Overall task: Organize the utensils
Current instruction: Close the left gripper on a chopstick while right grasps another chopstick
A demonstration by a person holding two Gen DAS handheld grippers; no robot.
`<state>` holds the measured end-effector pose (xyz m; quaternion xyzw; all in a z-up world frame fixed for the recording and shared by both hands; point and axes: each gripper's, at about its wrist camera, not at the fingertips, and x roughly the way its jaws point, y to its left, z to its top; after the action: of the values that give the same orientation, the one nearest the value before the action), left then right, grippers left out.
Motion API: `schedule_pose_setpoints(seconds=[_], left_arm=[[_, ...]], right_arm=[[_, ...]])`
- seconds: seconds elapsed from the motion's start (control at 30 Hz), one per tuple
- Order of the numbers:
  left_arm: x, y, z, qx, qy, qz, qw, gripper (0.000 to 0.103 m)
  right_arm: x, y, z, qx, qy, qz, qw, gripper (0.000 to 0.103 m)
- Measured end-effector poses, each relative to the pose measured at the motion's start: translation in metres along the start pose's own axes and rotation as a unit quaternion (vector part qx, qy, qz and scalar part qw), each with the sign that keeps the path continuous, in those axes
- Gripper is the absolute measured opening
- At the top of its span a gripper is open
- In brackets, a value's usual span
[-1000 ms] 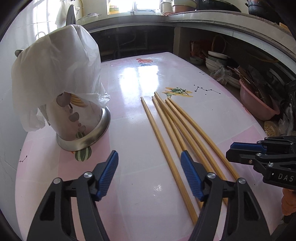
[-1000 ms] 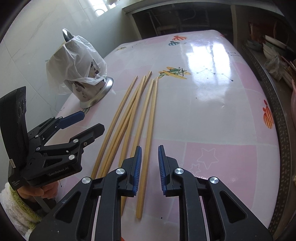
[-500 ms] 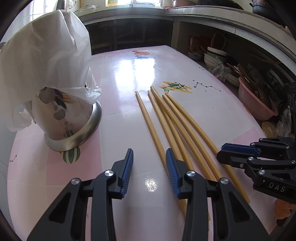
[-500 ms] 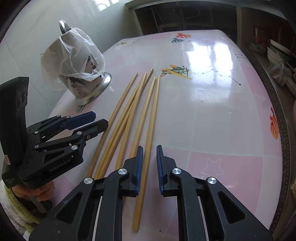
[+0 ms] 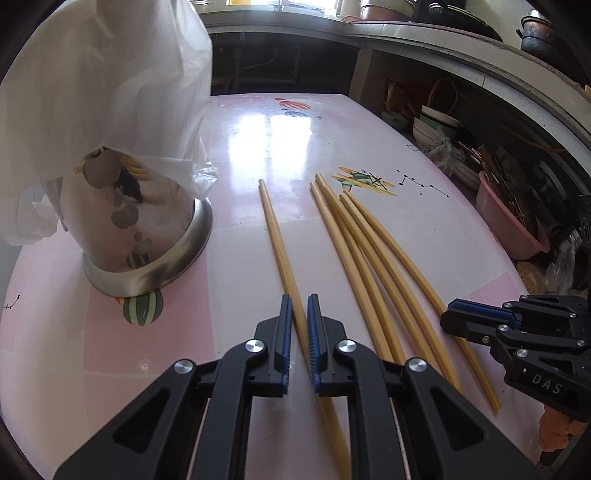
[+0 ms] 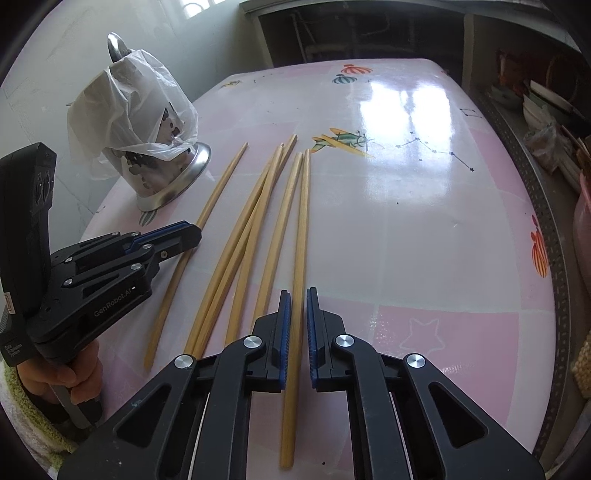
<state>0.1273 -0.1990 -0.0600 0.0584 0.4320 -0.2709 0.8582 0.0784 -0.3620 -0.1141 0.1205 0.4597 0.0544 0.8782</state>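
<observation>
Partly hidden: chopstick [image 5: 280, 251] in clenched left gripper [image 5: 299, 325], another chopstick [image 6: 301, 236] in right gripper [image 6: 298, 321].

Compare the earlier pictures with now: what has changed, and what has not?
The left gripper narrowed from wide open around the leftmost long wooden chopstick, which slid left, apart from the others. The right gripper stayed narrowed around the rightmost wooden chopstick. The plastic-covered steel utensil holder stayed put.

Pink table [image 5: 240, 122] in front of me, glossy, cartoon prints: plane [image 6: 341, 140], watermelon [image 5: 143, 311]. Pink plastic basin [image 5: 511, 225] off my right edge, stacked bowls [image 5: 436, 127] on shelf behind. Counter up top has dark pots [image 5: 543, 31], kinda blurry.
</observation>
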Motion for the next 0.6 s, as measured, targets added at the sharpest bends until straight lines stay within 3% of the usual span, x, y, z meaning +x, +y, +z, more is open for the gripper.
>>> schedule_pose_setpoints(seconds=[0.33, 0.6], left_arm=[[-0.041, 0.051, -0.037, -0.049, 0.017, 0.016, 0.9985, 0.006], [-0.079, 0.082, -0.078, -0.082, 0.028, -0.004, 0.9963, 0.006]], right_arm=[[-0.010, -0.007, -0.016, 0.060, 0.024, 0.021, 0.998, 0.004], [-0.034, -0.014, -0.037, 0.122, 0.023, 0.028, 0.992, 0.004]])
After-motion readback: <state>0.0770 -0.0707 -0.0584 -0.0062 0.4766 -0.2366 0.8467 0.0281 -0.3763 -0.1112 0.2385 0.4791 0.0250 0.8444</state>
